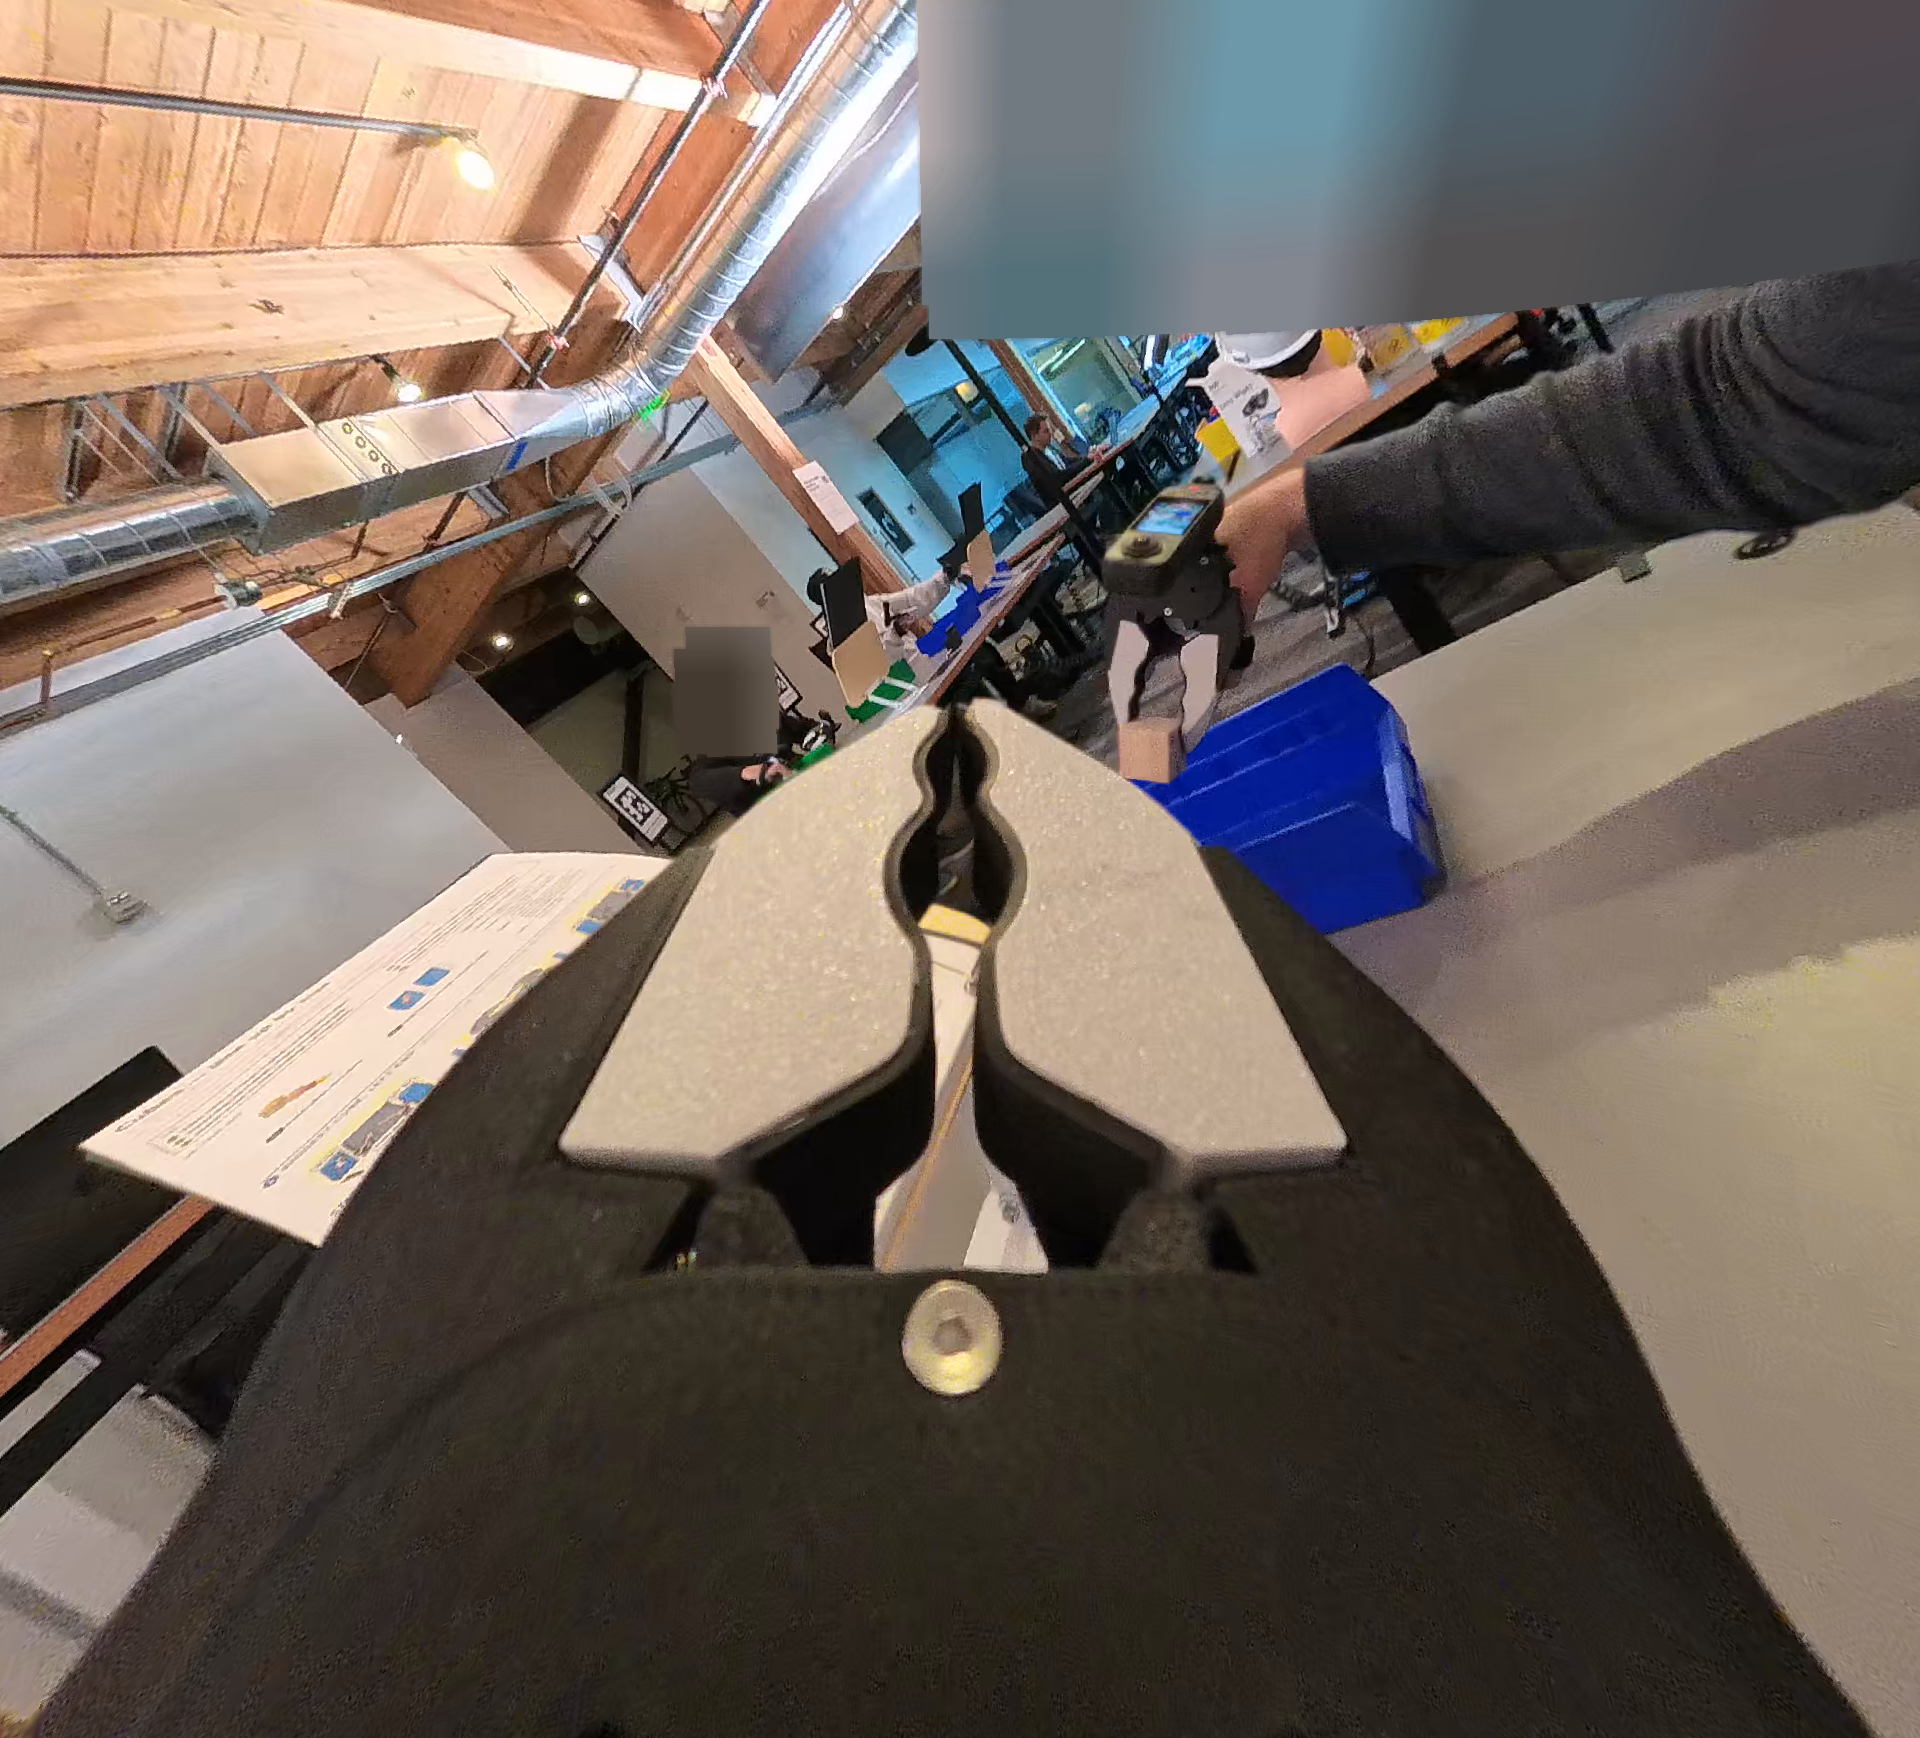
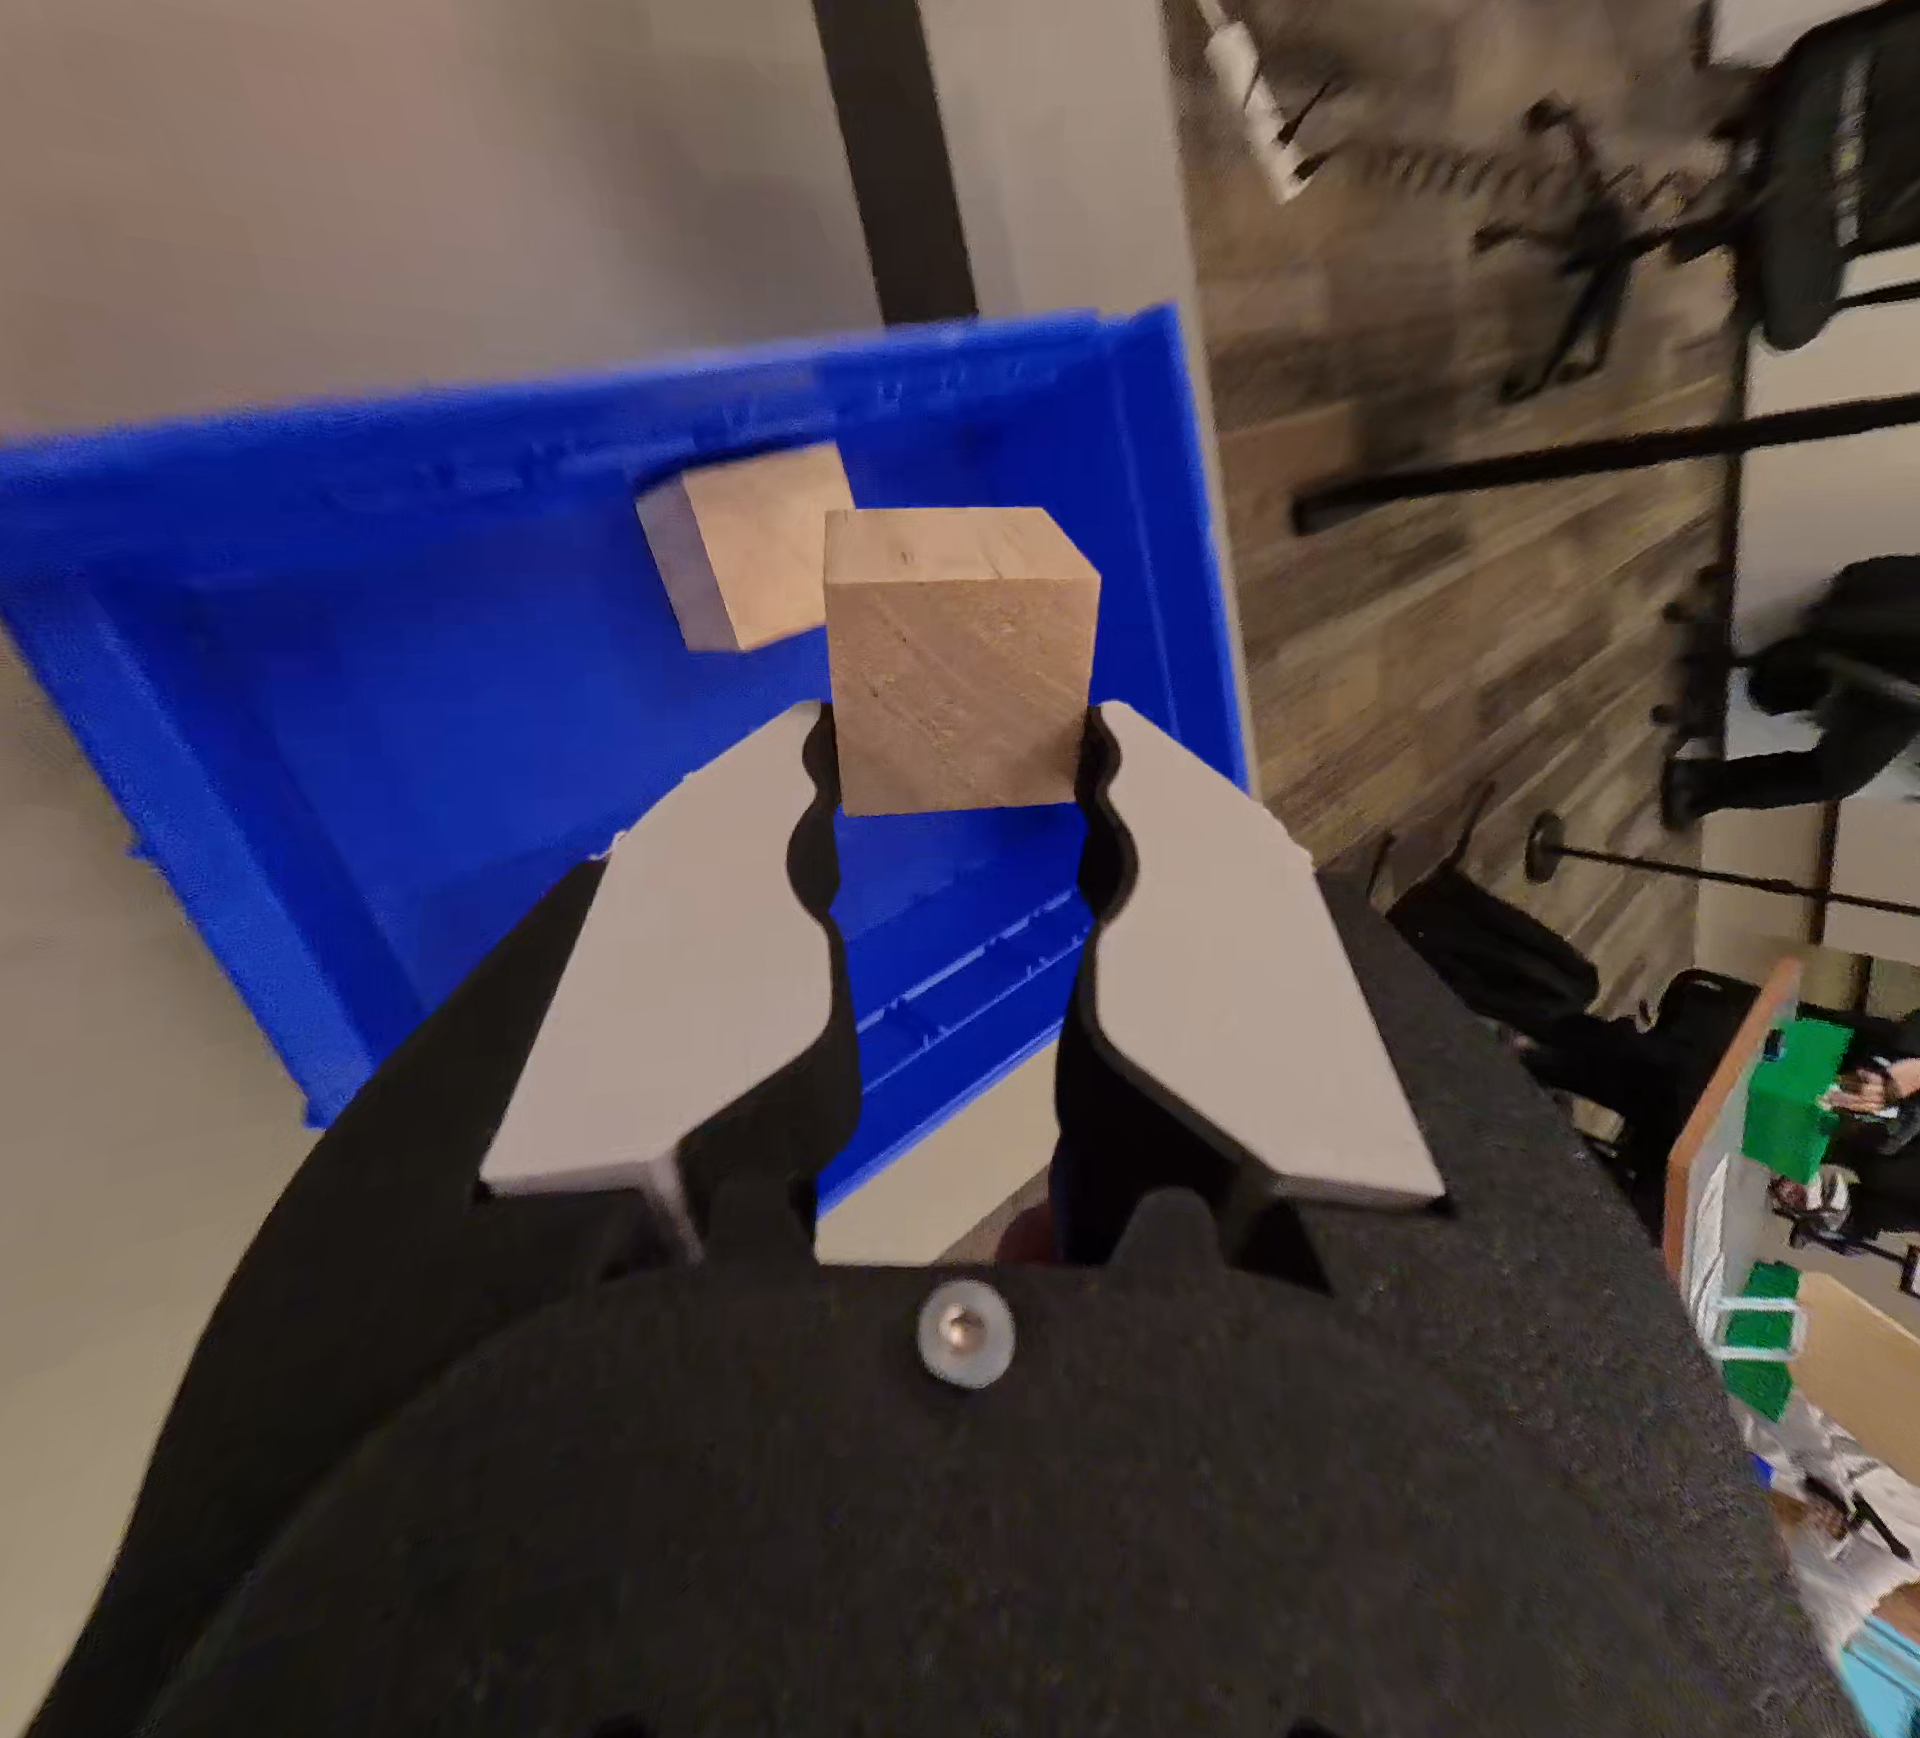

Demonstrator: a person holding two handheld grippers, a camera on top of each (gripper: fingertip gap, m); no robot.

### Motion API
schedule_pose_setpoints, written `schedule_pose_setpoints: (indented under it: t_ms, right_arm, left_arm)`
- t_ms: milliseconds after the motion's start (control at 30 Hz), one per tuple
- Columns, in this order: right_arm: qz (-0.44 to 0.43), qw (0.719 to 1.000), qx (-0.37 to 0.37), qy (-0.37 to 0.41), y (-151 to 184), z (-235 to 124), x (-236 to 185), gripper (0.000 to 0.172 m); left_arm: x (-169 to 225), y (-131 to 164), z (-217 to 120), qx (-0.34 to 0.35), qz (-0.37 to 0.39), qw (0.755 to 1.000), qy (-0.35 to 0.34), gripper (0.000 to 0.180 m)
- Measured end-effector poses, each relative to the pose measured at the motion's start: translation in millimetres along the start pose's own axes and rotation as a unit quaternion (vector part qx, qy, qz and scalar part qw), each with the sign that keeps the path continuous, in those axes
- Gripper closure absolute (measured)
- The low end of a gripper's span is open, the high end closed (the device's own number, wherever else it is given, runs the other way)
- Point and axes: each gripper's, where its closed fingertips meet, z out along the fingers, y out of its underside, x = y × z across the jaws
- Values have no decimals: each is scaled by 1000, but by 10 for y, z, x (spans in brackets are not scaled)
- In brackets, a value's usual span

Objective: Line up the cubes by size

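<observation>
Right wrist view: your right tongs [image 2: 956, 732] pinch a rigid, light wood cube [image 2: 956, 660] by flat opposite faces, above the bin [image 2: 312, 649]; another cube [image 2: 748, 545] lies beyond. Left tongs [image 1: 954, 722] are closed, empty.

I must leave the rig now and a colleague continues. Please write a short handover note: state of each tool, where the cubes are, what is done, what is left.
Left tool: shut, nothing between its fingers, raised and aimed away from the table.
Right tool: shut on a wooden cube, both pads pressed on its sides, held over the blue bin.
Second wooden cube: lying inside the bin.
Done: one cube lifted from the bin. No cubes lined up on the table in either view.
Left: place the held cube on the table, fetch the other, arrange by size.
</observation>
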Motion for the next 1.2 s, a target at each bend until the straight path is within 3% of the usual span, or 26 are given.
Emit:
schedule_pose_setpoints:
  t_ms: [200, 467, 767, 1100, 1200]
  right_arm:
    - [-29, 991, -91, -96, 446, 572, -222, 128]
    - [-56, 972, -149, -175, 704, 925, -393, 128]
    - [-84, 954, -189, -216, 841, 1136, -485, 128]
    - [-80, 950, -176, -246, 786, 1195, -542, 128]
    - [-82, 954, -169, -235, 743, 1157, -490, 121]
  left_arm:
    - [49, 35, 42, -17, 12, 1000, 9, 180]
    - [52, 115, 72, -31, 13, 999, 14, 180]
    - [59, 188, 100, -41, 9, 999, 19, 180]
    - [144, 274, 180, -54, 10, 998, 41, 180]
    - [189, 284, 195, -59, 14, 997, 52, 180]
